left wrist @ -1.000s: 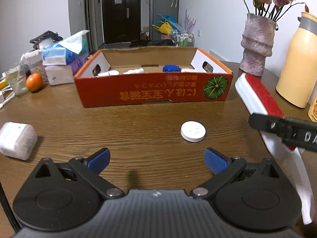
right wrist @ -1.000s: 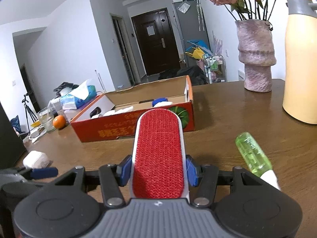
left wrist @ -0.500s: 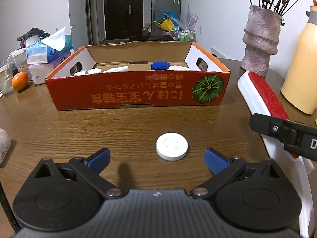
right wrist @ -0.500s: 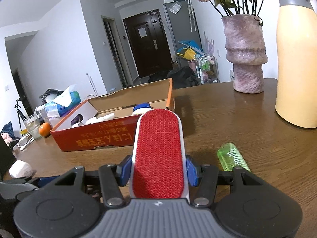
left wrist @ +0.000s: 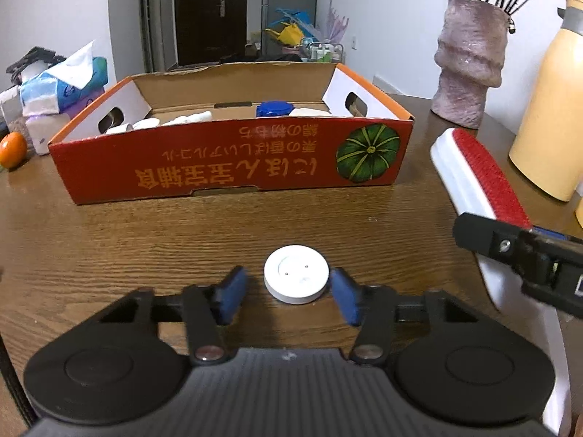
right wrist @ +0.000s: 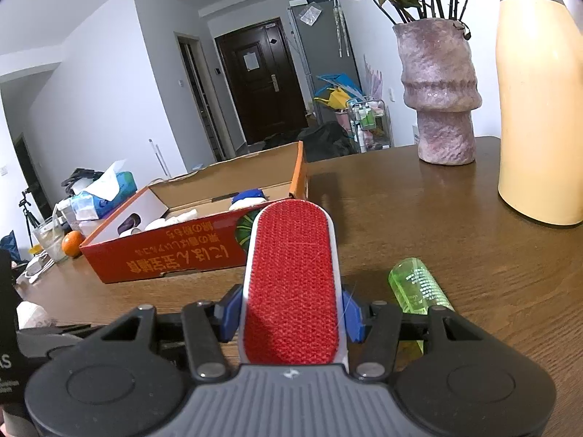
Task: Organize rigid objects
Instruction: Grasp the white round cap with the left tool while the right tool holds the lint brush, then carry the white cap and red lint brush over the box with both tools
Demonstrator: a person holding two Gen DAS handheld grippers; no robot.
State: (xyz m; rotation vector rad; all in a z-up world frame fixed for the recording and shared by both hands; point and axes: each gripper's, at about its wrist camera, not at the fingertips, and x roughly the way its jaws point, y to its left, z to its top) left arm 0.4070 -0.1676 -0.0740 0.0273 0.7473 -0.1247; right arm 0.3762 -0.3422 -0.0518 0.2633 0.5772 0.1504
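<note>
A white round disc (left wrist: 296, 273) lies flat on the wooden table, just in front of the red cardboard box (left wrist: 233, 171). My left gripper (left wrist: 288, 276) straddles it and its jaws are closing; the right blue pad is at the disc's edge, while the left pad still shows a small gap. My right gripper (right wrist: 291, 309) is shut on a white lint brush with a red pad (right wrist: 291, 255), held above the table. That brush (left wrist: 477, 178) shows at the right of the left wrist view. The box (right wrist: 175, 255) holds white items and a blue cap.
A green bottle (right wrist: 419, 287) lies right of the brush. Behind it stand a pink vase (right wrist: 437, 91) and a tall yellow flask (right wrist: 539, 109). Tissue packs (left wrist: 62, 83) and an orange (left wrist: 12, 149) sit left of the box. A white wrapped lump (right wrist: 31, 315) lies at the far left.
My left gripper moved forward over the table until the disc lay between its fingers, then its jaws narrowed from wide apart. The right gripper with the brush moved slightly nearer the box.
</note>
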